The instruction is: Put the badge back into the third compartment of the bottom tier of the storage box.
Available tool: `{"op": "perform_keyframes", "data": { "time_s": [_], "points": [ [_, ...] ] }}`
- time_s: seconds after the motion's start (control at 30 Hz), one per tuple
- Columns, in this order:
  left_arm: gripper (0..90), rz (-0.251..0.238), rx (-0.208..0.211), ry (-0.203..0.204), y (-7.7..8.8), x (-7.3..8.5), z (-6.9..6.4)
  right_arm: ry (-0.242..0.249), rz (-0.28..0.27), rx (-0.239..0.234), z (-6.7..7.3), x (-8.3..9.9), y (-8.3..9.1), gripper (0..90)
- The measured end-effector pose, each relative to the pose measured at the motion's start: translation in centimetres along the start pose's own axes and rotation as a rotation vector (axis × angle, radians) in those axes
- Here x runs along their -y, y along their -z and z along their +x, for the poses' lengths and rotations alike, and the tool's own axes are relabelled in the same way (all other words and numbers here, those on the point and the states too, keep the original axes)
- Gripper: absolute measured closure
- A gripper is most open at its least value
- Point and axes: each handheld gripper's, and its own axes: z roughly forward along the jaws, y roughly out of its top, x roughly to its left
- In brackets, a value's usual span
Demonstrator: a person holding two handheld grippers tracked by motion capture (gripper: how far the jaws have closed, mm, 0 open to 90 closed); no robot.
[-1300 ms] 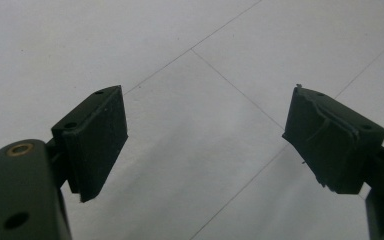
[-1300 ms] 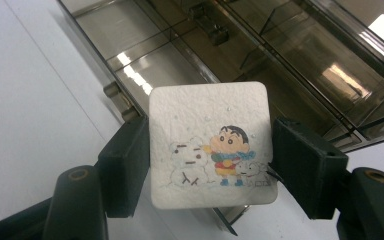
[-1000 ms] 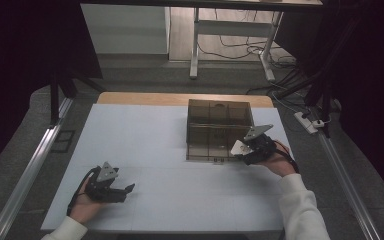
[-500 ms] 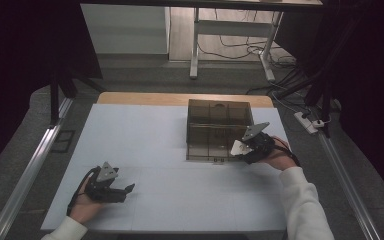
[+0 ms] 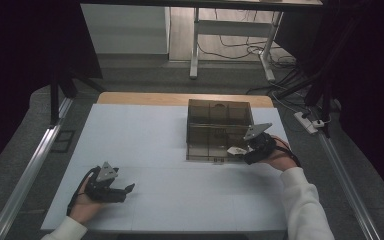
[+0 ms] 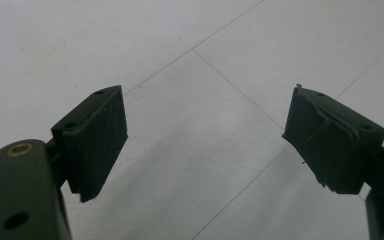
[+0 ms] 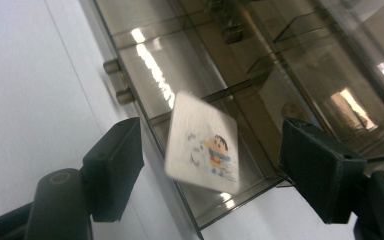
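High view, with left and right gripper views. A person works at a pale tabletop (image 5: pixel 170 150) on which a smoked clear organiser box (image 5: pixel 219 129) with several compartments stands, at about one o'clock from the tabletop's middle.

The right hand-held gripper (image 5: pixel 240 151) sits at the box's near right corner, at roughly four o'clock from the box's centre, pointing toward nine o'clock across the front compartments. Its jaws have just been opening and now stand apart. Between them, in the right gripper view, a small white card (image 7: pixel 202 142) printed with a cartoon figure appears blurred and tilted, touching neither pad (image 7: pixel 122 162); it seems to be loose above the nearest compartment. The same card (image 5: pixel 237 150) shows as a pale patch at the gripper's tip in the high view. Releasing directly over the open compartment plausibly lets the card fall in without the jaws having to enter the narrow cell. Whether it already rests on the box's floor cannot be told.

The left hand-held gripper (image 5: pixel 122 190) rests at about seven o'clock on the tabletop, well apart from the box, its jaws wide open with nothing between them, as the left gripper view (image 6: pixel 205 145) confirms. Parked there, it stays out of the working hand's way.

A small hinge or latch (image 7: pixel 116 80) shows on the box's outer wall.
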Motion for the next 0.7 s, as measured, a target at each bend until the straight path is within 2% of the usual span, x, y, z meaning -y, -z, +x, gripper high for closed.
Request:
{"op": "perform_keyframes", "data": {
  "time_s": [0.27,0.33,0.43,0.57,0.7],
  "points": [
    [17.1,-0.001,0.0,0.002,0.0,0.0,0.0,-0.043,-0.008,0.008,0.0,0.5,0.3,30.8],
    [17.1,-0.001,0.0,0.001,0.0,0.0,0.0,-0.03,-0.016,0.008,0.1,0.4,0.4,31.7],
    [17.1,-0.002,0.0,0.002,0.0,0.0,0.0,-0.042,-0.029,0.006,0.3,0.4,0.6,32.1],
    [17.1,-0.005,0.001,0.005,0.1,0.0,0.0,-0.085,-0.049,0.003,0.8,0.8,1.1,32.2],
    [17.0,-0.008,0.004,0.005,0.1,-0.1,-0.1,-0.136,-0.094,0.012,1.3,1.6,1.7,32.2]
  ]
}}
